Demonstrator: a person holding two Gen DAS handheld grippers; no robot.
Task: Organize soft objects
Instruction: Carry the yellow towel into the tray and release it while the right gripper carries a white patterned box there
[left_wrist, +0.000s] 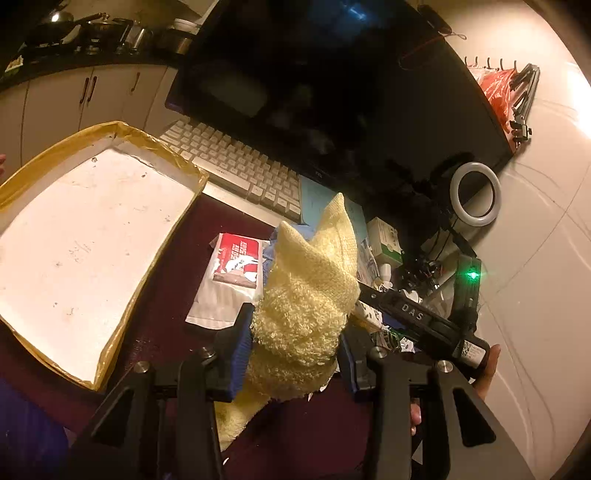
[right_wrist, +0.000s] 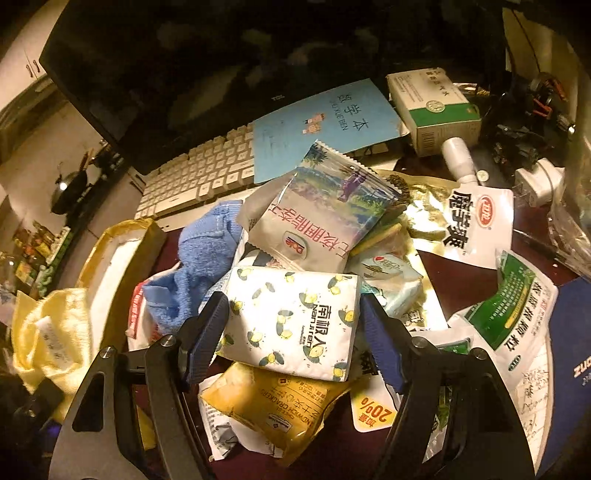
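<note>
My left gripper (left_wrist: 297, 325) is shut on a fluffy pale yellow towel (left_wrist: 314, 280), which bunches up between the blue pads and hangs below them over the dark red table. The same towel (right_wrist: 51, 332) shows at the left edge of the right wrist view. My right gripper (right_wrist: 293, 299) stands open wide over a pile of packets. A white tissue pack with a lemon print (right_wrist: 295, 321) lies between its fingers, not squeezed. A blue towel (right_wrist: 199, 266) lies crumpled just left of that pack. A white tray with yellow taped rim (left_wrist: 155, 144) sits left of the held towel.
A white keyboard (left_wrist: 236, 166) and a dark monitor (left_wrist: 332, 92) stand behind. A red and white packet (left_wrist: 240, 262), a blue notebook (right_wrist: 325, 125), a green and white box (right_wrist: 432, 107), a yellow cracker packet (right_wrist: 273, 406) and several snack packets crowd the table. A ring light (left_wrist: 476, 192) stands at the right.
</note>
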